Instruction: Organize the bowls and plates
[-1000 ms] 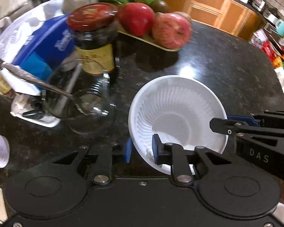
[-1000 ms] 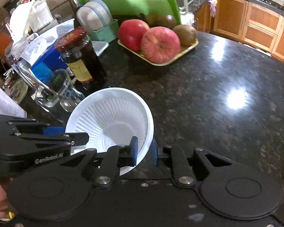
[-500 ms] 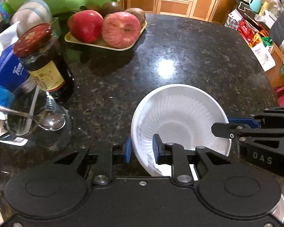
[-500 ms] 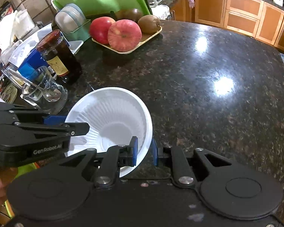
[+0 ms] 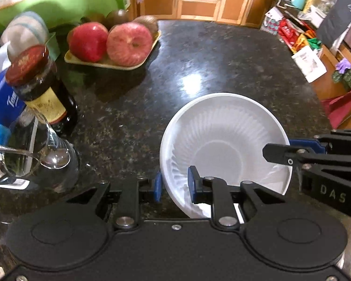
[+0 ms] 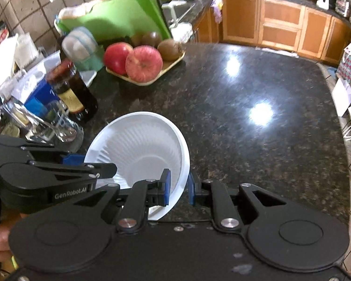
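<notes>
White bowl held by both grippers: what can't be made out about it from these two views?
- Whether the white bowl rests on the countertop or is lifted: underside unseen, both views.
- Its near rim: covered by the left gripper body, left view; by the right gripper body, right view.
- Whether it is one bowl or nested ones: too fine.

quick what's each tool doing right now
Left tool: shut on the bowl rim.
Right tool: shut on the bowl's opposite rim.

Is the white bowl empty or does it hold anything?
Empty. The white bowl shows only its bare ribbed inside in both views; the left gripper and right gripper each straddle its rim.
</notes>
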Demonstrator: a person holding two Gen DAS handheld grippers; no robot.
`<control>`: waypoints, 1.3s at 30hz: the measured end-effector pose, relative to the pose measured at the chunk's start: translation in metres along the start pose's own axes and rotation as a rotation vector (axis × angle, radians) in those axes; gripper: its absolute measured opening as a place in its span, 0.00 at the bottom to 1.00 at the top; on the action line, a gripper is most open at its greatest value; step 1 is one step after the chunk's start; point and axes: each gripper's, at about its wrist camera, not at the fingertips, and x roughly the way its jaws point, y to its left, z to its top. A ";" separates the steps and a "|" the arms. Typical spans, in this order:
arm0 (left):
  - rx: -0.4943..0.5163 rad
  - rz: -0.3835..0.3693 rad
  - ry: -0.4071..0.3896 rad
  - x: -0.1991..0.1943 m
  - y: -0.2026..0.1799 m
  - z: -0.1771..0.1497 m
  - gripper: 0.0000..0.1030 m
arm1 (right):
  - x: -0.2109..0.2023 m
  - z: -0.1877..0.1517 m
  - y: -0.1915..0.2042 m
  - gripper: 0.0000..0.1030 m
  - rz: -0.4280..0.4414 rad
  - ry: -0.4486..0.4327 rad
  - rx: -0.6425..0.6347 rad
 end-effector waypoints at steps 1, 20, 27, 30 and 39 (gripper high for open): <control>0.011 -0.005 -0.012 -0.006 -0.002 -0.001 0.28 | -0.006 -0.001 -0.001 0.17 -0.004 -0.011 0.004; 0.189 -0.034 -0.169 -0.084 -0.047 -0.036 0.28 | -0.111 -0.066 0.004 0.17 -0.104 -0.195 0.091; 0.232 -0.052 -0.181 -0.097 -0.072 -0.055 0.28 | -0.145 -0.099 -0.005 0.17 -0.106 -0.237 0.096; 0.236 -0.060 -0.179 -0.100 -0.081 -0.062 0.28 | -0.153 -0.109 -0.013 0.17 -0.091 -0.233 0.098; 0.211 -0.066 -0.105 -0.086 -0.096 -0.085 0.28 | -0.138 -0.132 -0.029 0.17 -0.030 -0.155 0.085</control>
